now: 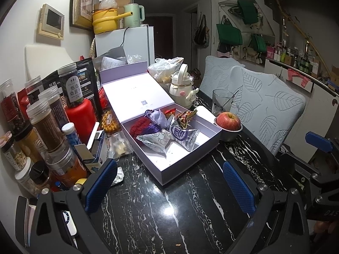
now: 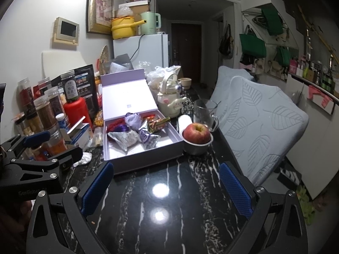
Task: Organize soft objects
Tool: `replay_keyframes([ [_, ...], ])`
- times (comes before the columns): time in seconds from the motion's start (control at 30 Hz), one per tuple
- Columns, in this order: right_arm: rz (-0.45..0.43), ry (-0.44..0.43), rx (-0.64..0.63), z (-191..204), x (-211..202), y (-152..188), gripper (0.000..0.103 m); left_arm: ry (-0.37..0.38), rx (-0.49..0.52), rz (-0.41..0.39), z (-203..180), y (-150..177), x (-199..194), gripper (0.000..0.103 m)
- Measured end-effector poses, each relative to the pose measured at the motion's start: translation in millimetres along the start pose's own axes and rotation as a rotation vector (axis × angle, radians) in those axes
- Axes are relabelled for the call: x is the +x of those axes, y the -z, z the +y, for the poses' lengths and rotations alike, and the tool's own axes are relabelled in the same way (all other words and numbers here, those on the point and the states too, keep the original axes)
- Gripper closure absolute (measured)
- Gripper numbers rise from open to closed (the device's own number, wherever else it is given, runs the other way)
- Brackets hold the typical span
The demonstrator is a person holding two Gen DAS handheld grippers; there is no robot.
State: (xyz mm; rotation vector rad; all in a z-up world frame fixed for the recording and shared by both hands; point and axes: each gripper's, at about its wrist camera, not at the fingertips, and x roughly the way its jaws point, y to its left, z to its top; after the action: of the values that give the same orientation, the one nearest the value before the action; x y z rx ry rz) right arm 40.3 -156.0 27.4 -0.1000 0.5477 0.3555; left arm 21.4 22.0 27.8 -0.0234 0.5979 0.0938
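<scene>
An open lavender gift box [image 1: 188, 160] [image 2: 118, 148] lies on the black marble table, its lid folded back. Inside sit a red knitted item [image 1: 138, 126], a purple tassel [image 1: 155, 128], a small lilac pouch [image 1: 157, 116] [image 2: 132, 119], two pale triangular sachets [image 1: 183, 137] [image 2: 124, 138] and foil-wrapped snacks [image 1: 184, 117] [image 2: 157, 123]. My left gripper [image 1: 169, 180] is open, short of the box's near corner, holding nothing. My right gripper [image 2: 166, 182] is open in front of the box, also empty. The left gripper [image 2: 48, 148] appears at the left of the right wrist view.
Jars, bottles and a red canister [image 1: 79, 116] crowd the table's left side. A red apple in a metal bowl [image 1: 228, 122] [image 2: 197, 134], a glass mug [image 2: 204, 113] and a cream kettle [image 1: 182, 84] stand right of and behind the box. Padded chair backs [image 1: 269, 105] flank the right edge.
</scene>
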Motion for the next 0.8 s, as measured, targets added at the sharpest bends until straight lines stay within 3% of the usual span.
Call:
replay_keyframes([
  [0.8,0.004,0.014,-0.005,-9.9,0.5,1.0,0.001,0.002,0.009,0.025,-3.9,-1.1,8.3,0.001],
])
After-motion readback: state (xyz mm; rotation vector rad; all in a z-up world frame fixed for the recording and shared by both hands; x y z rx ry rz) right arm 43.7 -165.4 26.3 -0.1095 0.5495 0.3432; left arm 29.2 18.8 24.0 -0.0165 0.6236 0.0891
